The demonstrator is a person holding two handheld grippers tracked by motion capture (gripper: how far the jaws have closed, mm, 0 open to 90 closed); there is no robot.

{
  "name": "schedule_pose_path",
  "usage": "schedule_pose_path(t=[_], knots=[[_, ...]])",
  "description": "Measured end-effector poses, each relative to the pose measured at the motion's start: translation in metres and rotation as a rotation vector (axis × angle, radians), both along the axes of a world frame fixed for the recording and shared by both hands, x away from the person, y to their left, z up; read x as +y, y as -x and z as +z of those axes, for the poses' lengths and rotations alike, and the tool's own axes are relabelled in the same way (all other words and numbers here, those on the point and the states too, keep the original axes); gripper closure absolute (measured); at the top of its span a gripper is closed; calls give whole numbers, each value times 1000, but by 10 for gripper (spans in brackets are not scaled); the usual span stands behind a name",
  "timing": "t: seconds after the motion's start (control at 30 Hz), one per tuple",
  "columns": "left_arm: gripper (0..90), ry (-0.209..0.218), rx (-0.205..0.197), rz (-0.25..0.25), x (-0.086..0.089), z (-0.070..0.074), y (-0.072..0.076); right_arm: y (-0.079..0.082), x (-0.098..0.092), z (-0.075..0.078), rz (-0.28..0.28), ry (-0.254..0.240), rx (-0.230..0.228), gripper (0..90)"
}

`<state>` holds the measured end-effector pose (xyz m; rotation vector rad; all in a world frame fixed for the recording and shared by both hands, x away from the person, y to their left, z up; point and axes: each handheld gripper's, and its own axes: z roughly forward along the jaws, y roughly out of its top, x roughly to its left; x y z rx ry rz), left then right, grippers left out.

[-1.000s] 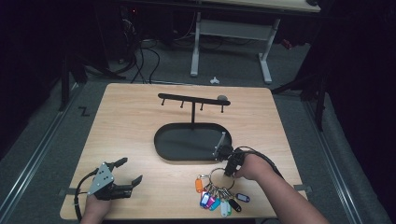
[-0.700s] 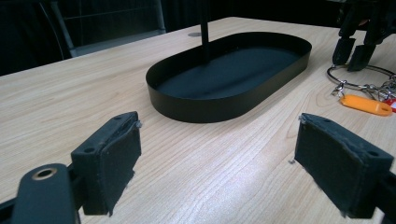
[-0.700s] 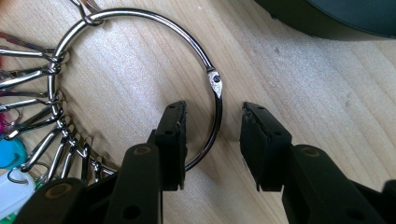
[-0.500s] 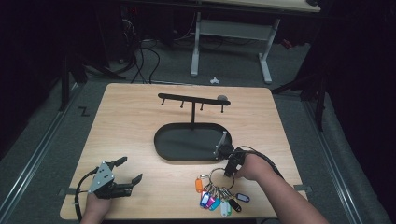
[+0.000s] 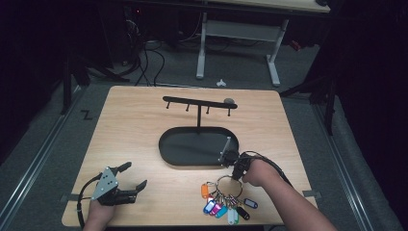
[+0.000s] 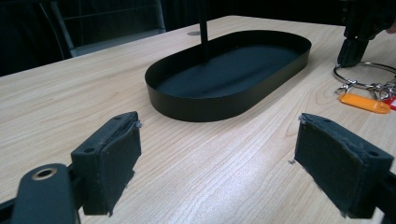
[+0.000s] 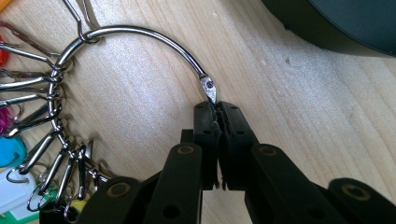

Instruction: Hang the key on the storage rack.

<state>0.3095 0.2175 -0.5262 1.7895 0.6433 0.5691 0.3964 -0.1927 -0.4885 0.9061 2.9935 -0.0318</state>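
Observation:
A large steel key ring point(image 7: 140, 32) lies flat on the wooden table point(image 5: 134, 130) near its front right, strung with several coloured key tags point(image 5: 223, 207). My right gripper point(image 7: 218, 112) is shut on the ring's clasp end, just in front of the black oval tray point(image 5: 192, 147). From above, the right gripper point(image 5: 236, 174) sits at the far edge of the key ring point(image 5: 229, 182). My left gripper point(image 5: 134, 175) rests open near the front left corner with nothing between its pads point(image 6: 114, 154). In the left gripper view, an orange tag point(image 6: 364, 101) lies on the table at the right.
A black stand with a hook bar point(image 5: 197, 102) rises from the tray's middle. The tray's wall point(image 7: 336, 23) runs close beside my right gripper. Beyond the table's far edge are a white desk frame point(image 5: 240, 33) and floor cables.

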Motion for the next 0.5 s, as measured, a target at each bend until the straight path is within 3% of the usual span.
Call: schedule_pose_path(t=[0.23,0.5], knots=[[150,0,6,1,0,0,-2,1,-4,3,-19,-42,-9,872],[150,-2,8,3,0,0,-2,4,-8,44,-24,-72,-47,875]])
